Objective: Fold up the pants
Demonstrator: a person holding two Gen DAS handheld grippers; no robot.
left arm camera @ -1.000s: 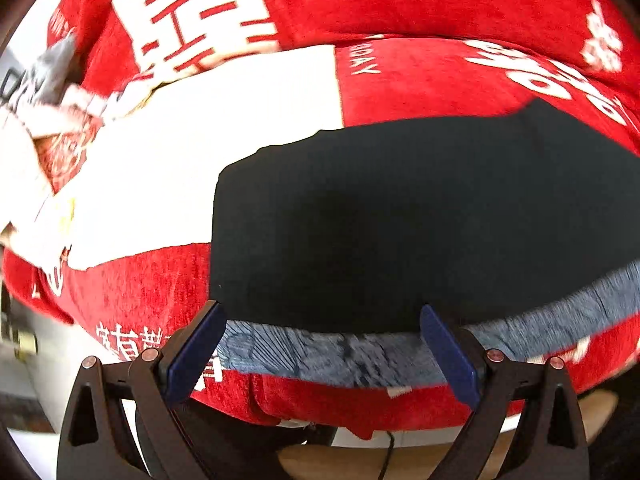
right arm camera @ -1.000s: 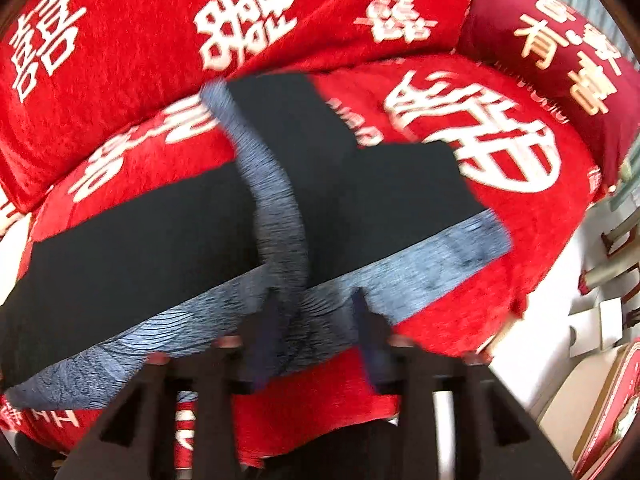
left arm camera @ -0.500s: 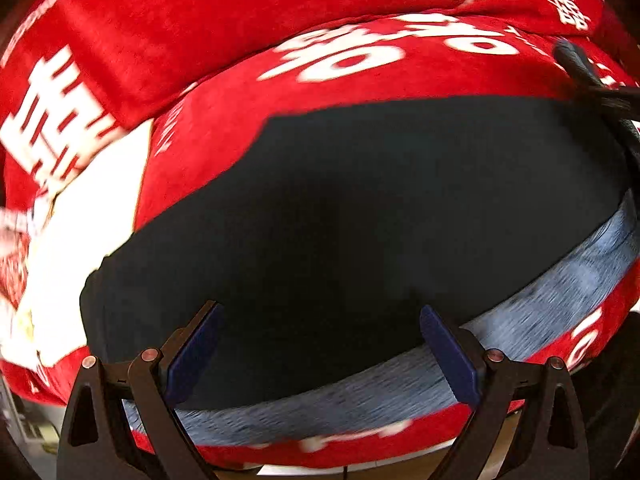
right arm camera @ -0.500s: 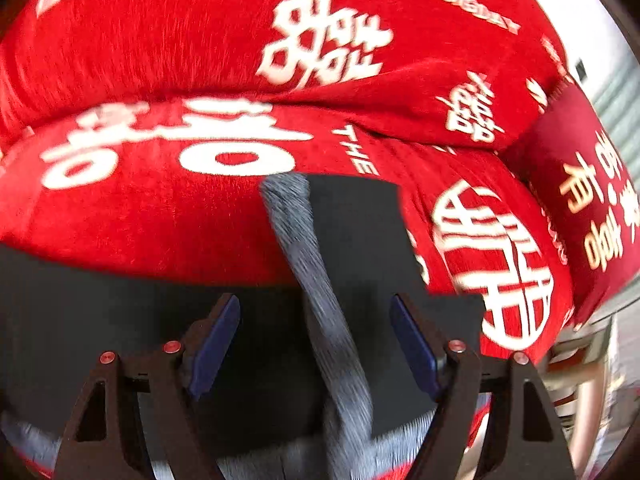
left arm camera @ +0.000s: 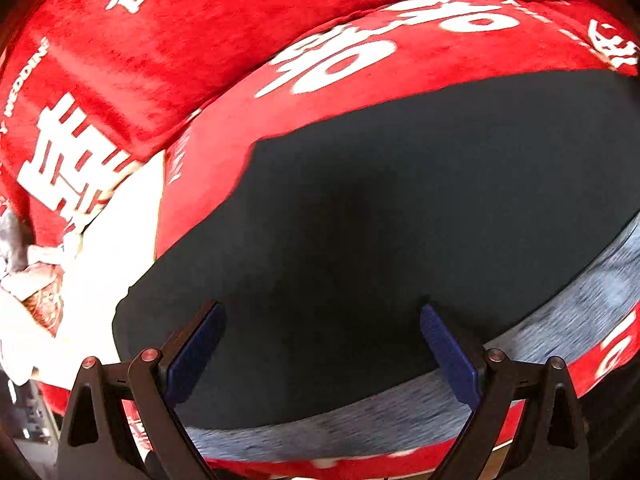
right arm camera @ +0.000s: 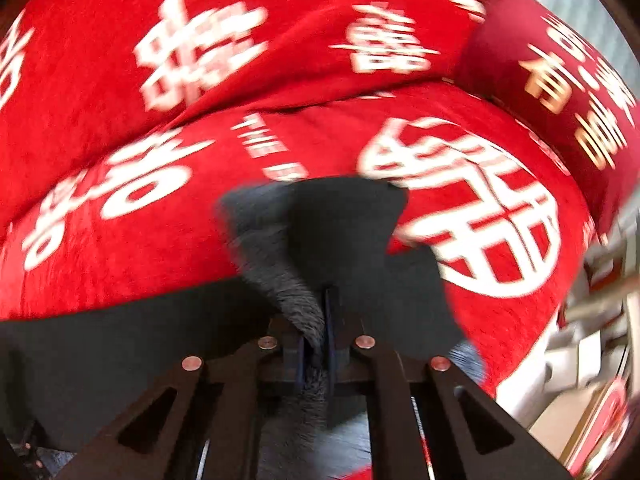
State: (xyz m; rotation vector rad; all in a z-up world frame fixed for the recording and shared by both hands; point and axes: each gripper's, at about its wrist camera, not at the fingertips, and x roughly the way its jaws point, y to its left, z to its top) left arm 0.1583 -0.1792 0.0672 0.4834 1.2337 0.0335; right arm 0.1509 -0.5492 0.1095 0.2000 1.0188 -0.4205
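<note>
1 pants (left arm camera: 400, 220), 2 tools (left arm camera: 320, 356) (right arm camera: 318, 344)

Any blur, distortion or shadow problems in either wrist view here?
Left wrist view: mostly sharp, a dark shadow on the black pants, the grey side stripe slightly smeared. Right wrist view: motion blur throughout, smearing the white lettering on the red cover. Both show fisheye bending and dark corners.

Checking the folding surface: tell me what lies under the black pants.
The black pants lie on a red cover with white characters, which shows all around them. Whatever sits beneath the fabric itself is covered and cannot be seen.
</note>
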